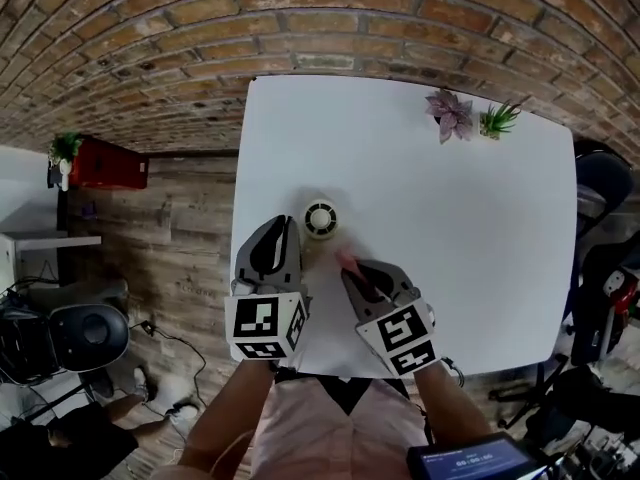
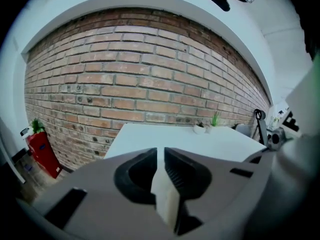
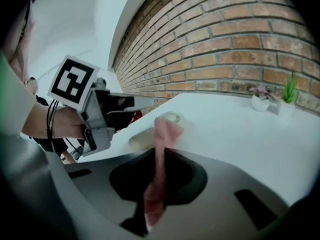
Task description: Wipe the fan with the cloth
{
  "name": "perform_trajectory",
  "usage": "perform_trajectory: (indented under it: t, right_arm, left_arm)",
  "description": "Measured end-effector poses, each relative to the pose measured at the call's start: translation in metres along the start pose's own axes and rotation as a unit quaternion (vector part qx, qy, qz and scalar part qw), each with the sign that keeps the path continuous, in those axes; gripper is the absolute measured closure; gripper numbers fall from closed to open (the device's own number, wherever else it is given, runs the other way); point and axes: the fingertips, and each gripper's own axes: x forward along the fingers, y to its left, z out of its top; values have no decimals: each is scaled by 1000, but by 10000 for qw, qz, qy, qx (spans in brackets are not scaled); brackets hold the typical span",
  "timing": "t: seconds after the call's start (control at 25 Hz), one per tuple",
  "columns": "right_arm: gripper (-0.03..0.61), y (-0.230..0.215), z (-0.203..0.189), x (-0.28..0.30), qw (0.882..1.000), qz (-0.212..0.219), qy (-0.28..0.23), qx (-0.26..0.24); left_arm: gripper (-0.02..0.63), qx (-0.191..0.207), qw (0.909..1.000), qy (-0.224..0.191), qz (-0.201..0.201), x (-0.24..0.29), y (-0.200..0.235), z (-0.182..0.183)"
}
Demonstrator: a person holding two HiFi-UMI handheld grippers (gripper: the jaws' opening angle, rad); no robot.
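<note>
Tabletop, white and square-cornered, fills the middle of the head view. Its lower edge is cut off behind the person's arms, and a red brick wall is seen above it.

Two grey two-jaw grippers are counted at lower centre. The left gripper has its jaws pressed together, with nothing seen between them. The right gripper is pinched on one pink cloth. The cloth's free end is blurred and covers part of what lies beyond it in the right gripper view.

One small round white fan lies on the tabletop at frame centre, just above and between the gripper tips. Its circular face is turned upward. Only a round disc is shown, so no long axis can be made out.

Two small potted plants stand at the tabletop's upper right: a pink-leaved plant and a green plant.
</note>
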Motion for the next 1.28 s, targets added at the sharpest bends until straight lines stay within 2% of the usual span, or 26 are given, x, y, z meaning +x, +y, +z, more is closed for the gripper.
perform_trajectory:
  t: [0.08, 0.12, 0.2, 0.28, 0.48, 0.72, 0.84, 0.92, 1.04, 1.16, 1.24, 1.28]
  right_arm:
    - [538, -10, 3, -14, 9999, -126, -61, 19]
    - [538, -16, 4, -20, 9998, -184, -91, 26]
    - [538, -24, 6, -31, 9995, -292, -148, 43]
    - [538, -29, 7, -39, 9991, -365, -202, 64]
    - [538, -30, 11, -48, 9987, -415, -277, 42]
    - [538, -29, 11, -51, 9987, -429, -277, 20]
    - [538, -28, 10, -51, 9989, -408, -231, 0]
    - [538, -27, 7, -51, 9991, -391, -185, -13]
    - [538, -26, 3, -50, 9992, -372, -127, -13]
    - [538, -24, -2, -48, 9995, -321, -62, -6]
    - [538, -22, -6, -48, 9997, -260, 9, -16]
    - [538, -22, -8, -48, 9997, -225, 54, -29]
  left_arm:
    - [450, 99, 9992, 305, -236, -8, -12, -13]
    - [409, 147, 9980, 491, -362, -10, -19, -22]
    - [343, 228, 9941, 868, -612, -11, -30, -40]
    - [313, 337, 9887, 1210, -819, -11, -38, -54]
    - [308, 595, 9784, 1735, -958, -11, -37, -73]
    - [315, 721, 9649, 2268, -1113, -11, -38, -89]
    - [342, 717, 9609, 2409, -1158, -10, -39, -93]
    - [396, 782, 9588, 2485, -1134, -10, -37, -95]
    - [405, 1130, 9534, 2563, -1122, -7, -34, -98]
    - [408, 1372, 9462, 2628, -1294, -5, -36, -100]
    - [411, 1722, 9348, 2677, -1578, -5, -42, -101]
    - [411, 1970, 9256, 2708, -1765, -5, -47, -101]
